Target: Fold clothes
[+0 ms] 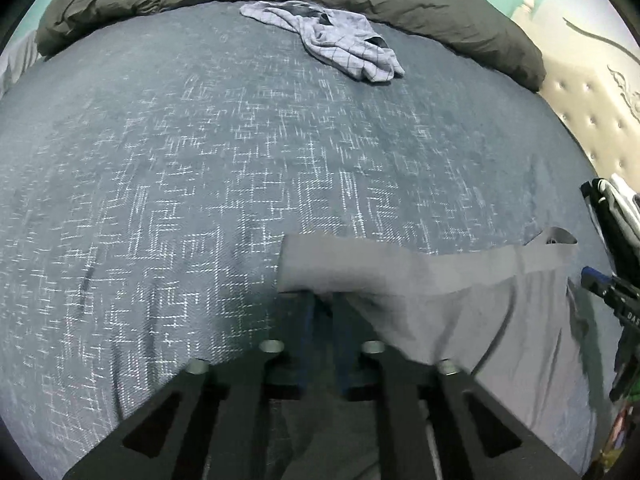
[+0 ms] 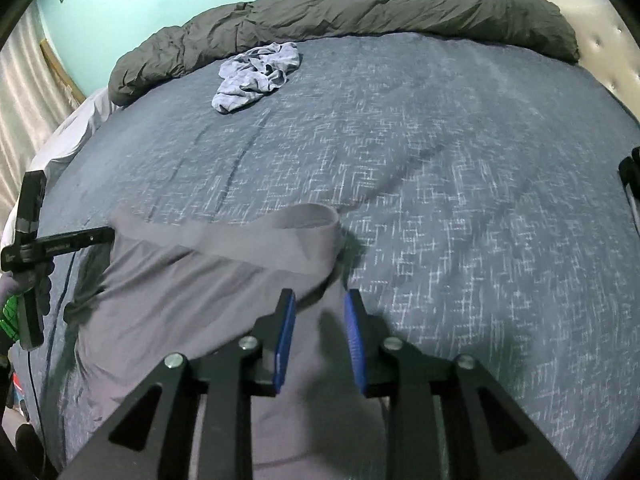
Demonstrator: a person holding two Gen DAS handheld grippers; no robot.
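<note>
Shorts (image 2: 208, 280) spread on bed (image 2: 460, 200); waistband fold in hand.
Left gripper (image 1: 320, 300) seemingly pinches waistband; right gripper (image 2: 320, 308) part-open, empty, must regrasp.

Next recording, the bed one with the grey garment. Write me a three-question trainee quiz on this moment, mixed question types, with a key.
1. True or false: the left tongs are shut on the grey garment.
2. The right tongs are: A) clamped on the waistband, B) open over the garment, C) holding the checked cloth.
3. Fill in: the crumpled checked cloth lies on the blue bedspread, near the dark ____ bunched along the far edge.

Key: 1 true; 2 B; 3 duvet.
</note>
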